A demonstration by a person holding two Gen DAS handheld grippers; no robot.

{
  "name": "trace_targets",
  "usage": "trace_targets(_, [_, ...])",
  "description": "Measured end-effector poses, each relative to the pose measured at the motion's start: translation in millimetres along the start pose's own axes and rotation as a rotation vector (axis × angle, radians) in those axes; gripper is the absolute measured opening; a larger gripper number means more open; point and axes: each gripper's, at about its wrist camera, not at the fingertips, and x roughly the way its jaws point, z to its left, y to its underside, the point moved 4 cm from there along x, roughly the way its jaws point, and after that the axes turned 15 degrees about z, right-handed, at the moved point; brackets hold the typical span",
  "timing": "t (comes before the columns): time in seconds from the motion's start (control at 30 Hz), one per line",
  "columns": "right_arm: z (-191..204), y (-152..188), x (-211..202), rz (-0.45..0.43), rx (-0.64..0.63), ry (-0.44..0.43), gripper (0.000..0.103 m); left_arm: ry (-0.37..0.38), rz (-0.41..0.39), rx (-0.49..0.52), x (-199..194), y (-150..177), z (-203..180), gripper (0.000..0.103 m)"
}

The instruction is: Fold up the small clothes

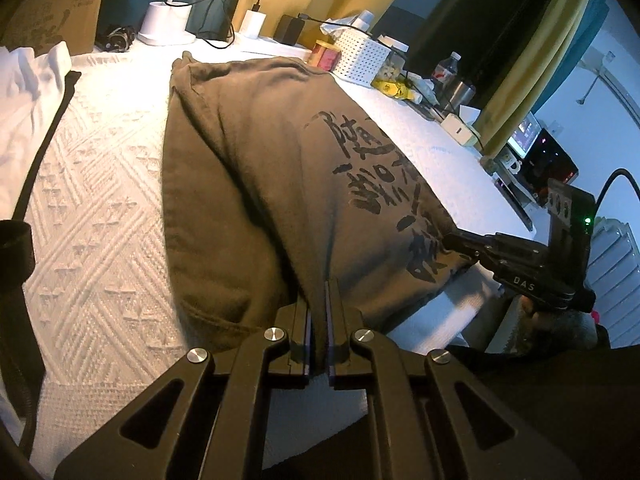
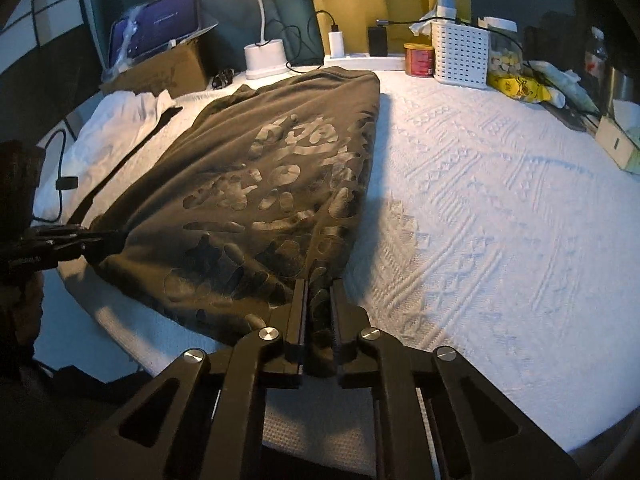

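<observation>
The left gripper [image 1: 319, 300] is clenched on the near hem of the olive-brown shirt [image 1: 248, 168], a thin pinch of cloth running up between its pads. The right gripper [image 2: 319, 300] is likewise clamped on the same near edge, toward the shirt's other corner, with a thicker bunch of printed fabric caught between its fingers. Each wrist view shows the other gripper at the side of the garment, so the two grips sit apart along one edge. That spacing looks deliberate: holding both near corners keeps the hem taut and square, so the edge could be carried over as one straight line and not sag in the middle.

The shirt lies lengthwise on the bench [image 2: 500, 200], which is covered by a white textured cloth. It already appears narrowed into a long strip, its dark printed lettering [image 1: 384, 184] facing up, so the remaining step is probably an end-to-end fold toward the far edge.

Beside it, to the left, white clothing [image 2: 120, 120] lies bunched, likely waiting its turn. Along the back stand a lamp base [image 2: 264, 58], a red tin [image 2: 419, 59] and a white perforated basket [image 2: 460, 54], close enough to the far hem that a long throw might brush them.
</observation>
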Motion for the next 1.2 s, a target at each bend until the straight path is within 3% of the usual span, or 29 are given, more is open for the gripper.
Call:
trace_targets(0.2, [3.0,8.2,-6.6,0.01,-0.014,0.041,0.008,-0.005,-0.001,-0.026,-2.2,2.0,0.5,0.011])
trace_targets(0.27, [2.7,10.8,-10.6,0.008,-0.015,0.052,0.008,-0.043,-0.001,-0.003,-3.3,1.3,-4.1,0.019])
trace_targets(0.33, [1.6,12.7,-14.6,0.009,-0.014,0.064,0.008,-0.067,-0.007,0.014,-4.7,1.1,-8.0,0.043])
trace_targets(0.43, [-2.4,17.5,-18.2,0.012,-0.01,0.078,0.008,-0.075,-0.018,0.026,-6.6,-0.6,-12.4,0.056])
trace_targets(0.8, [-5.1,34.4,-20.2,0.038,0.003,0.076,0.008,-0.156,0.009,0.055,3.5,4.7,-17.4,0.059])
trace_targets(0.87, [-4.9,35.2,-20.4,0.036,0.005,0.072,0.008,-0.171,0.016,0.077,5.5,5.6,-20.1,0.064])
trace_targets(0.93, [-4.5,35.7,-20.4,0.035,0.0,0.073,0.008,-0.184,0.027,0.108,9.1,7.0,-25.4,0.077])
trace_targets(1.07, [-5.2,35.8,-20.8,0.037,0.001,0.061,0.009,-0.256,0.044,0.153,17.3,7.5,-34.7,0.082])
trace_targets(1.2, [-5.6,34.9,-20.7,0.039,0.004,0.056,0.01,-0.232,0.045,0.118,14.3,3.3,-32.3,0.082])
